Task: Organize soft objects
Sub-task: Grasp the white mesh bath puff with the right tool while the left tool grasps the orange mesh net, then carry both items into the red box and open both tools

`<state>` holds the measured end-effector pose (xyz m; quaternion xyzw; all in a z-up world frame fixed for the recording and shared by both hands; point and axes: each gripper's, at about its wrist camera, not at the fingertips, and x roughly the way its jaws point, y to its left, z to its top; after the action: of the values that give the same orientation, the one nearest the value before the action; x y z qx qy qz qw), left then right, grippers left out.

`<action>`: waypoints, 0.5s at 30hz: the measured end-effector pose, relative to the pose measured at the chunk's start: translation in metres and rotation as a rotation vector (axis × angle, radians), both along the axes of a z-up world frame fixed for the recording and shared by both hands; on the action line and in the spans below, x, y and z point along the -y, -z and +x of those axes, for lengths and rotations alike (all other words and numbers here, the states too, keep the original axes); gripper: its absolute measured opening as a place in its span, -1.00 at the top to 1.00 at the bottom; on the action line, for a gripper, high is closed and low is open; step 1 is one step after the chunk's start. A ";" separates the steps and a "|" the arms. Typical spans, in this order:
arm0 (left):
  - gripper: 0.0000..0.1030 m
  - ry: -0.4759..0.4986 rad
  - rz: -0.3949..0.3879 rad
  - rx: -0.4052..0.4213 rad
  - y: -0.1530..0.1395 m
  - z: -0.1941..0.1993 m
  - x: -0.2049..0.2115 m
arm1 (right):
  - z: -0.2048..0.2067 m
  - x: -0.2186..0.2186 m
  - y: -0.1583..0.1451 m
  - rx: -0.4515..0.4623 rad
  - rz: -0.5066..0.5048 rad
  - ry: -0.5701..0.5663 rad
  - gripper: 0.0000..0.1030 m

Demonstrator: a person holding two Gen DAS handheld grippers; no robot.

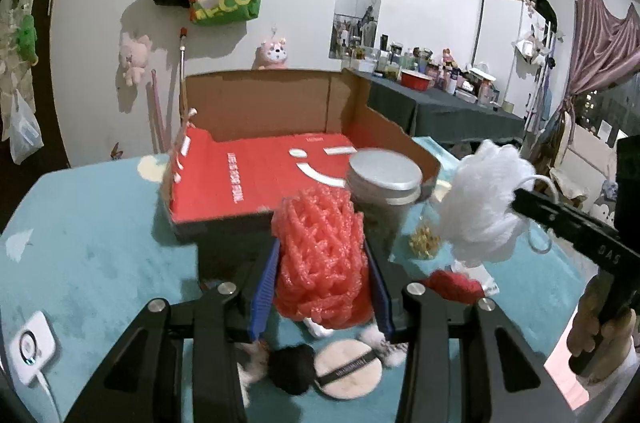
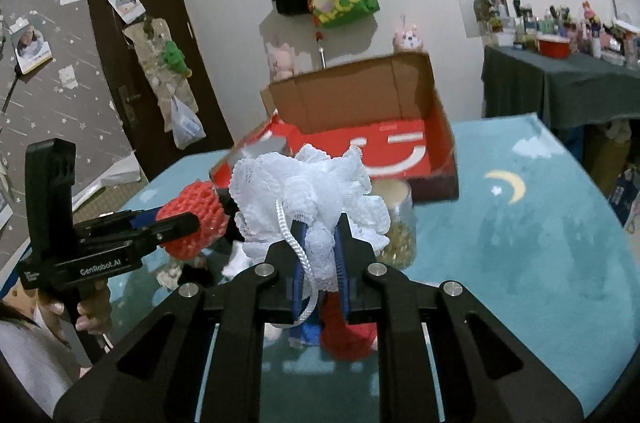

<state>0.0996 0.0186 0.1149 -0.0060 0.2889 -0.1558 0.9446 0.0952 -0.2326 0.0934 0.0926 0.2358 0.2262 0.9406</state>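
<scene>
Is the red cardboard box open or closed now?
Open. The red cardboard box has its brown flaps standing up, and its red inside bottom with white smile print is visible.

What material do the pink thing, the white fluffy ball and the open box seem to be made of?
Pink thing: likely foam netting, matte, open woven cells. White fluffy ball: seemingly gathered nylon mesh, ruffled layers, cord loop. Open box: corrugated cardboard, brown raw inside, red printed panel.
</scene>
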 end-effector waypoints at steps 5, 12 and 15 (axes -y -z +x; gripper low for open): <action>0.14 0.013 0.024 0.025 -0.024 0.020 -0.007 | 0.004 0.005 -0.025 0.069 -0.022 0.003 0.76; 0.14 0.072 0.080 0.007 -0.059 0.080 -0.004 | 0.039 0.001 -0.070 0.140 -0.094 -0.038 0.76; 0.14 0.080 0.100 -0.026 -0.065 0.115 0.000 | 0.070 -0.007 -0.086 0.132 -0.129 -0.060 0.76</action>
<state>0.2147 0.0187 0.1797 0.0509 0.3084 -0.1785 0.9330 0.1652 -0.2258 0.1794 0.0097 0.1900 0.2440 0.9509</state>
